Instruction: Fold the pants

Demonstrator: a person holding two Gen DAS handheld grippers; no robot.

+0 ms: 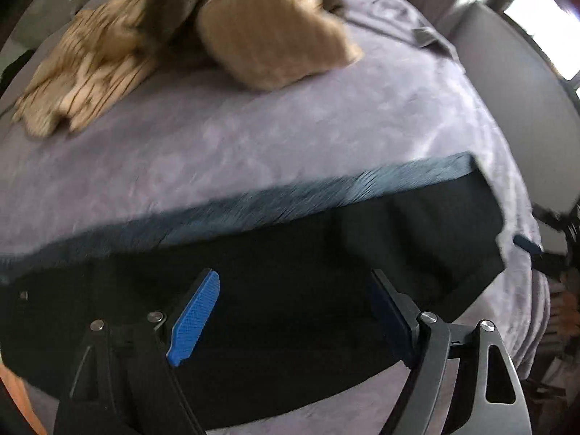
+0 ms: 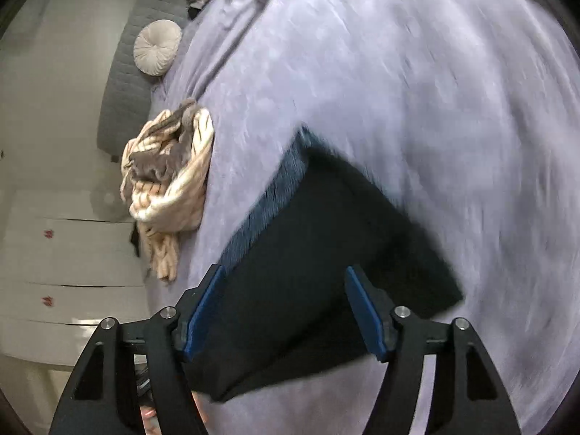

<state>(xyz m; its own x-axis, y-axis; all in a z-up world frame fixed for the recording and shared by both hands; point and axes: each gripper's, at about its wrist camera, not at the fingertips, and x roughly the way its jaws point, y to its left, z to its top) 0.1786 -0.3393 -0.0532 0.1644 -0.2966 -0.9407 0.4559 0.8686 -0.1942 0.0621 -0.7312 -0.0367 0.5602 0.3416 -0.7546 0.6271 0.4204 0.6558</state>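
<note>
Black pants (image 1: 290, 272) lie folded flat on a lavender bedspread (image 1: 253, 127), with a ribbed blue-grey waistband (image 1: 290, 195) along their far edge. My left gripper (image 1: 295, 279) is open, its jaws wide apart just above the black cloth, holding nothing. In the right wrist view the same pants (image 2: 326, 253) lie as a dark rectangle with the waistband (image 2: 275, 188) on the left. My right gripper (image 2: 286, 275) is open over the pants' near end and empty. One blue fingertip (image 1: 527, 243) of the right gripper shows at the right edge of the left wrist view.
A beige striped garment (image 1: 152, 47) lies crumpled on the far part of the bed; it also shows in the right wrist view (image 2: 170, 181) at the bed's left edge. A round cushion (image 2: 157, 47) rests on a grey headboard (image 2: 127, 83). White drawers (image 2: 72, 253) stand beside the bed.
</note>
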